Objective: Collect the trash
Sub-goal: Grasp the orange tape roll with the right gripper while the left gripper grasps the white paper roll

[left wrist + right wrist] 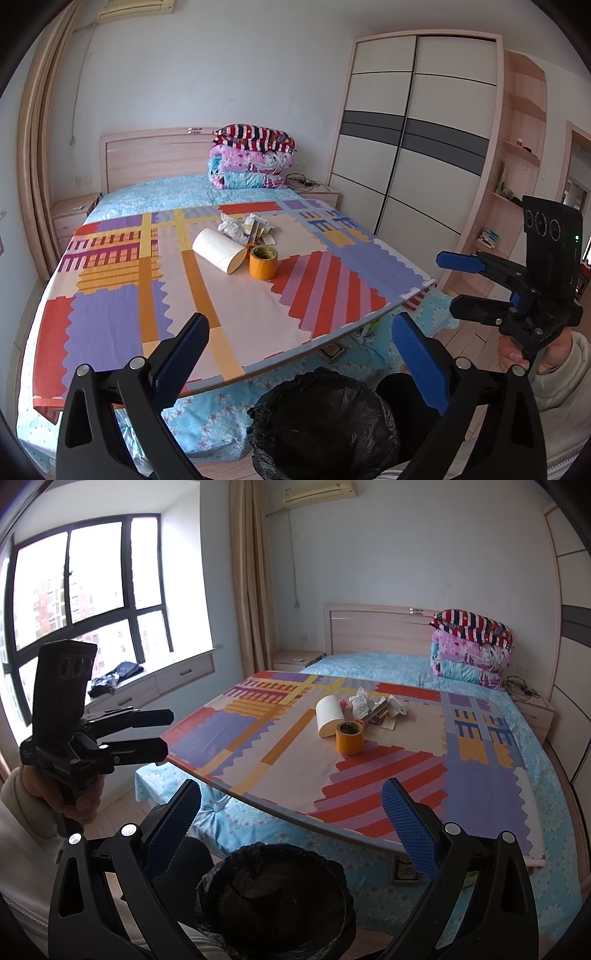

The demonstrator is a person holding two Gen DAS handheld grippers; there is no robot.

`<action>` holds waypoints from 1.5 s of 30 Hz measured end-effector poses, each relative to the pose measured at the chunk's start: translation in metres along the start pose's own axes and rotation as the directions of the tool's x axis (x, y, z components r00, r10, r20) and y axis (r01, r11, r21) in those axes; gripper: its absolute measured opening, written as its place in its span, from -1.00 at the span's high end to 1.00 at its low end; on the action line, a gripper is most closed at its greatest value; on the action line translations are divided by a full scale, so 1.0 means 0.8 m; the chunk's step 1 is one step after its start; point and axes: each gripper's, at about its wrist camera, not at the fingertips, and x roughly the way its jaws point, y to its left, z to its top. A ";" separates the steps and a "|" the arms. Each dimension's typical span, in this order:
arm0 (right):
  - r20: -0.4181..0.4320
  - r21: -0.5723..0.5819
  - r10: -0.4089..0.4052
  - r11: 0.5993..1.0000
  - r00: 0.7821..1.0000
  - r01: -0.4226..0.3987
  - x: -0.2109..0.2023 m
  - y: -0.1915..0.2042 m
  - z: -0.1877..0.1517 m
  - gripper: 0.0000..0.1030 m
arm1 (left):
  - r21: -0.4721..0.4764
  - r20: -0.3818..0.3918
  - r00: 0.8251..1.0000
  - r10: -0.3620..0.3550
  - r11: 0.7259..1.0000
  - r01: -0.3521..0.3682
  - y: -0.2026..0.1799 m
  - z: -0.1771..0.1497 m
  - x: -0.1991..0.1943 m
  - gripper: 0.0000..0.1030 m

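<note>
A pile of crumpled paper and wrappers (246, 227) (376, 705) lies on a colourful patterned board (129, 314) (229, 738) laid on the bed. Beside it lie a white roll (218, 250) (328, 716) and a yellow tape roll (263, 262) (349, 737). A bin with a black bag (325, 424) (277, 901) stands on the floor at the board's near edge. My left gripper (301, 350) (159, 731) is open and empty, above the bin. My right gripper (291, 812) (448, 280) is open and empty, also near the bin.
Folded quilts (255, 158) (472, 650) are stacked by the headboard. A wardrobe (413, 140) stands to the right of the bed, with nightstands on both sides. A window seat (155, 679) with dark clothes lies to the left.
</note>
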 end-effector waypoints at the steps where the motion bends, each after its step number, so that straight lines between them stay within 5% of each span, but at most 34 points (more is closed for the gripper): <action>1: -0.003 0.003 0.000 1.000 1.000 0.000 0.003 -0.003 0.000 -0.93 | -0.006 -0.004 1.000 0.002 1.000 -0.002 0.003 0.001 0.003 -0.85; 14: 0.002 -0.009 0.032 0.999 1.000 -0.031 0.061 -0.031 0.023 -0.92 | -0.157 -0.148 0.988 0.041 0.986 -0.064 0.072 0.043 0.080 -0.85; 27: -0.005 -0.008 0.022 1.000 1.000 -0.022 0.132 -0.059 0.053 -0.92 | -0.247 -0.216 0.976 -0.018 0.968 -0.037 0.123 0.103 0.172 -0.85; 31: -0.021 -0.011 0.017 1.000 1.000 -0.017 0.157 -0.065 0.060 -0.92 | -0.266 -0.261 0.965 0.014 0.960 -0.086 0.147 0.113 0.208 -0.85; 45: -0.092 0.029 0.035 0.999 0.995 -0.033 0.236 -0.086 0.066 -0.91 | -0.380 -0.356 0.933 -0.052 0.920 -0.093 0.203 0.124 0.312 -0.84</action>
